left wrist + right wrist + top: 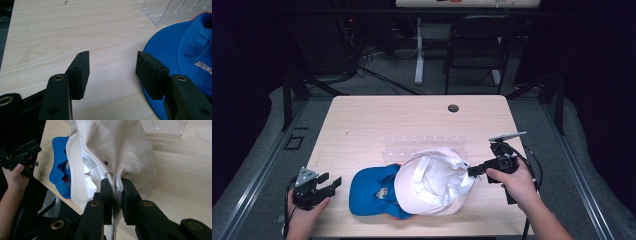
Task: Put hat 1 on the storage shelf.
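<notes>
The white cap, lying upside down and overlapping the blue cap on the table, is what we are taking hold of: the right gripper is pinching the cap's rear edge directly ahead of its tips, jaws almost together with only fabric between them. Next, we judge, we are lifting it clear without dragging the blue cap along, perhaps toward the clear rack just beyond. The left gripper is waiting with its jaws wide and nothing between them, the blue cap's brim just beside its right jaw.
</notes>
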{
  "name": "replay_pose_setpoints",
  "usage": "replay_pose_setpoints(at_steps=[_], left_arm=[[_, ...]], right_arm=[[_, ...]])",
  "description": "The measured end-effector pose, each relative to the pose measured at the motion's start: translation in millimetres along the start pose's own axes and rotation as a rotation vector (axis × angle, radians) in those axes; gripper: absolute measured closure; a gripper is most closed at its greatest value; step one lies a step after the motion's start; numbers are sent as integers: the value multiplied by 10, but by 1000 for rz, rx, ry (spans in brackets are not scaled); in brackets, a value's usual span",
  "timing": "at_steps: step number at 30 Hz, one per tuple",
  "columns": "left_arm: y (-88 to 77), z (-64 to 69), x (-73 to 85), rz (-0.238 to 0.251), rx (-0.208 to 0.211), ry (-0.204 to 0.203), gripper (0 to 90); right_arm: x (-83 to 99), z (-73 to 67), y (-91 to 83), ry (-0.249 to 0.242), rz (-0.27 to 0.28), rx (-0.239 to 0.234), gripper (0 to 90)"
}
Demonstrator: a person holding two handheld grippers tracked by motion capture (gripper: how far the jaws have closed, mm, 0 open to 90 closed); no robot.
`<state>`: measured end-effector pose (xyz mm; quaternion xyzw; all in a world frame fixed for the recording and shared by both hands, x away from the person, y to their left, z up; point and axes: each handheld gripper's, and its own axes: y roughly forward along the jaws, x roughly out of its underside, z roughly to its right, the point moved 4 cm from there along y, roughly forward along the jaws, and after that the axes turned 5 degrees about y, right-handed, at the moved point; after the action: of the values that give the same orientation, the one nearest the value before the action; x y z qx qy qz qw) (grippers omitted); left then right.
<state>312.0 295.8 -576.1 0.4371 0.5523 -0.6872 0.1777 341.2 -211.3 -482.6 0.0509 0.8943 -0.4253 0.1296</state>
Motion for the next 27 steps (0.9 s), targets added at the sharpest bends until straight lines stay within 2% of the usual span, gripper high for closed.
replay_pose_setpoints(at_steps=[4,5,7,9,16,17,18,21,23,24,25,26,27], left_arm=[[0,0,1,0,0,0,448],[0,-1,1,0,1,0,448],[1,-1,0,1,2,0,448],[0,-1,0,0,0,0,448],[0,-3,1,3,1,0,448],[0,-3,1,3,1,0,448],[-1,-4,0,3,1,0,448],[-2,-4,0,3,1,1,448],[-3,-4,0,3,1,1,448],[-3,-5,0,4,0,1,449],[-3,-4,-1,4,0,1,449],[-5,-4,-1,2,-2,2,448],[-5,-4,-1,2,-2,2,448]], right_arm=[[-14,-41,-3,13,13,-1,812],[-20,-49,-19,2,-8,-9,811],[-38,-84,-32,16,-15,-41,812],[-45,-93,-41,20,-20,-42,812],[-85,-147,-73,85,-13,-131,814],[-85,-147,-73,85,-13,-131,814],[-88,-160,-81,104,-15,-170,814],[-93,-178,-92,129,-11,-225,815],[-92,-183,-95,133,-13,-241,815],[-93,-193,-94,139,-13,-274,815],[-93,-193,-94,139,-13,-274,815],[-96,-217,-86,154,-5,-299,815],[-96,-217,-86,154,-5,-299,815]])
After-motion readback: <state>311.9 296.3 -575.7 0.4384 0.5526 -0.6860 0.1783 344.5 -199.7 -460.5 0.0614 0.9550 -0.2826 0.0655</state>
